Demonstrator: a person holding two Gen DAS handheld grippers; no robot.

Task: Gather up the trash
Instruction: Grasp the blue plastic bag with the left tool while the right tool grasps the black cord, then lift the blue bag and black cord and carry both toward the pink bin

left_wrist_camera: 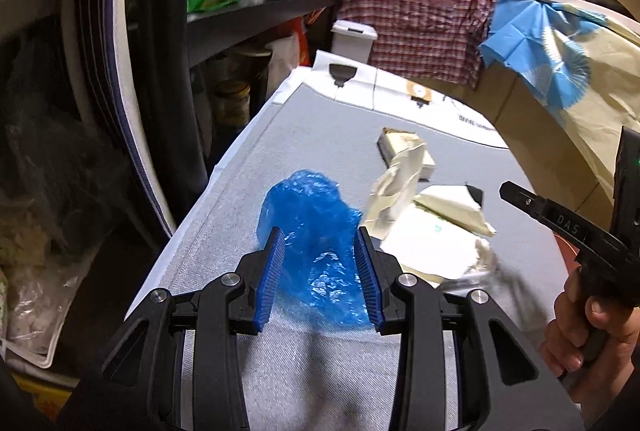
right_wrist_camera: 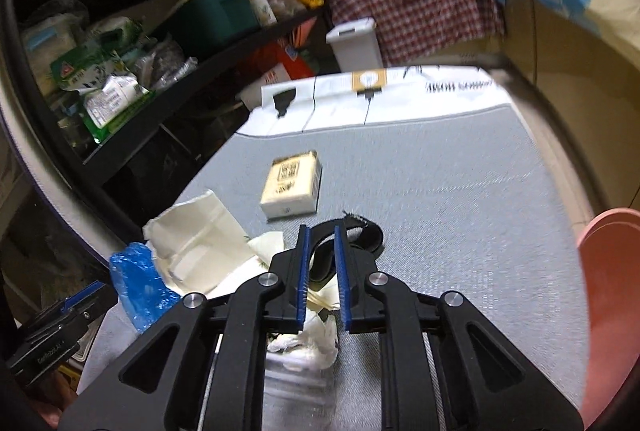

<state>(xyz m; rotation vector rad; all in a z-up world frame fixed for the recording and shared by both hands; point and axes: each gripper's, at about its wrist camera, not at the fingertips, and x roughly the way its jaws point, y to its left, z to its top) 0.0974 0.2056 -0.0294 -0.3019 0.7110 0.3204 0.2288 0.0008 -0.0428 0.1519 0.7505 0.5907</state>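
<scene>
**Tools held over a heap of trash on the grey table**

Left tool is held low over the grey table, its blue-padded jaws standing apart on either side of a crumpled blue plastic bag. Whether the pads press on the plastic cannot be told; the bag lies between them and spreads beyond the fingertips.

Just right of the bag, crumpled cream paper and a flat white sheet are heaped together. A small cream box is seen farther back on the table, apart from the heap.

The right tool is pointed down at the same heap from the other side, with its jaws set narrowly apart. A black strap-like scrap lies by its fingertips and white crumpled tissue lies below the jaws; a grip on either cannot be confirmed, as the view is blurred. In the left view this tool is seen at the right edge, held by a hand.

Beyond the table, a white lidded bin stands by a checked cloth, and dark shelves crowded with packets are seen at the left.
</scene>
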